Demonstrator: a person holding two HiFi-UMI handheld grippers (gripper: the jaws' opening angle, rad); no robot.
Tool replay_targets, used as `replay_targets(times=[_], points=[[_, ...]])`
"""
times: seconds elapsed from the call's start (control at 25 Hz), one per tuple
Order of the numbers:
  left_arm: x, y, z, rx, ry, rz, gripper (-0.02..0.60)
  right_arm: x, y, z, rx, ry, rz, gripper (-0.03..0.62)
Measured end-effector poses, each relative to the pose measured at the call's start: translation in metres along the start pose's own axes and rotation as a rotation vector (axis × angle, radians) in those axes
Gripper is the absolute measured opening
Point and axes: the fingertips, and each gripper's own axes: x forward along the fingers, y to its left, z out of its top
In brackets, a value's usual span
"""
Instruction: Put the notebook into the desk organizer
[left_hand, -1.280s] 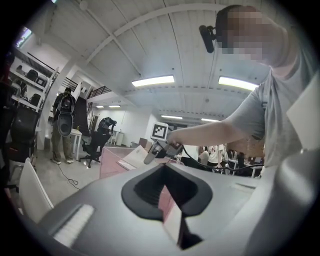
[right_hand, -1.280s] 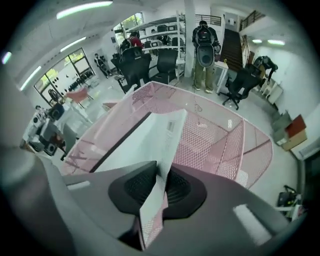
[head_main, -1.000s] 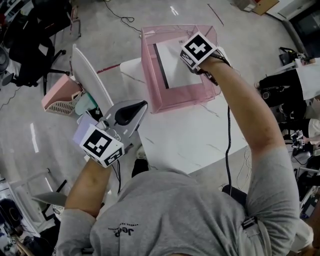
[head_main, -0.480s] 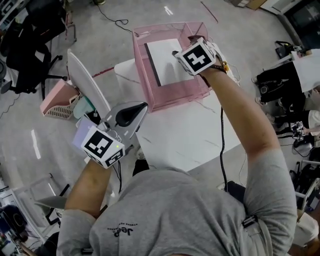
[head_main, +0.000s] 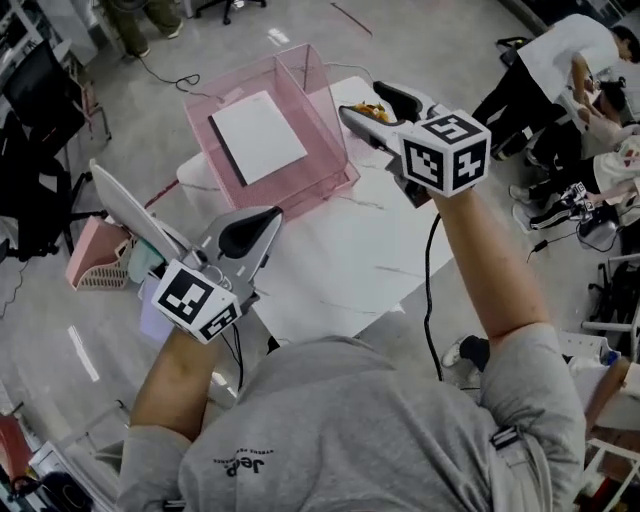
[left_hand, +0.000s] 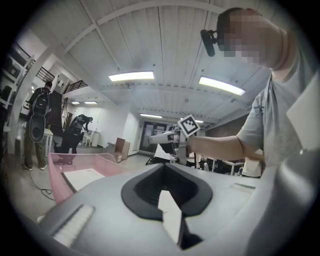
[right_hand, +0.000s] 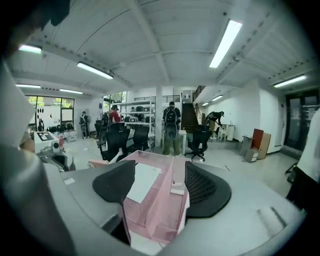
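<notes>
The white notebook (head_main: 258, 137) lies flat inside the pink see-through desk organizer (head_main: 322, 110) at the table's far left corner. My right gripper (head_main: 362, 104) hangs in the air to the right of the organizer, well above the table. Its jaws have just opened and hold nothing. In the right gripper view the organizer (right_hand: 160, 210) and the notebook (right_hand: 142, 182) show beyond the spread jaws of the right gripper (right_hand: 157, 187). My left gripper (head_main: 252, 232) stays at the table's left edge with its jaws together and empty. The left gripper view shows the organizer (left_hand: 60, 162) at its left.
The white marble table (head_main: 350, 255) carries only the organizer. Left of it stand a white slanted board (head_main: 130, 215) and a pink basket (head_main: 92, 268) on the floor. An office chair (head_main: 35, 95) is at the far left. People crouch at the right (head_main: 565, 60).
My right gripper let go of the notebook, opened, and rose up and to the right out of the organizer. The notebook now rests inside. The left gripper shifted slightly.
</notes>
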Motion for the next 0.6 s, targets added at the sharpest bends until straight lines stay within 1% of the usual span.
replay_targets(times=[0.12,0.28,0.44,0.52,0.6], points=[[0.039,-0.029,0.005,0.007,0.001,-0.059,0.058,-0.064,-0.032,-0.005,0.053,-0.07,-0.053,0.308],[0.086,-0.073,0.009,0.004,-0.005,-0.127,0.058,-0.145,-0.061,-0.026,0.119,-0.118,-0.115,0.307],[0.12,-0.109,0.006,0.001,0.002,-0.171,0.058,-0.208,-0.069,-0.057,0.133,-0.141,-0.145,0.305],[0.132,-0.123,0.001,-0.006,0.01,-0.184,0.058,-0.233,-0.069,-0.073,0.143,-0.158,-0.148,0.301],[0.142,-0.134,-0.005,-0.017,0.015,-0.191,0.058,-0.255,-0.068,-0.087,0.165,-0.178,-0.146,0.268]])
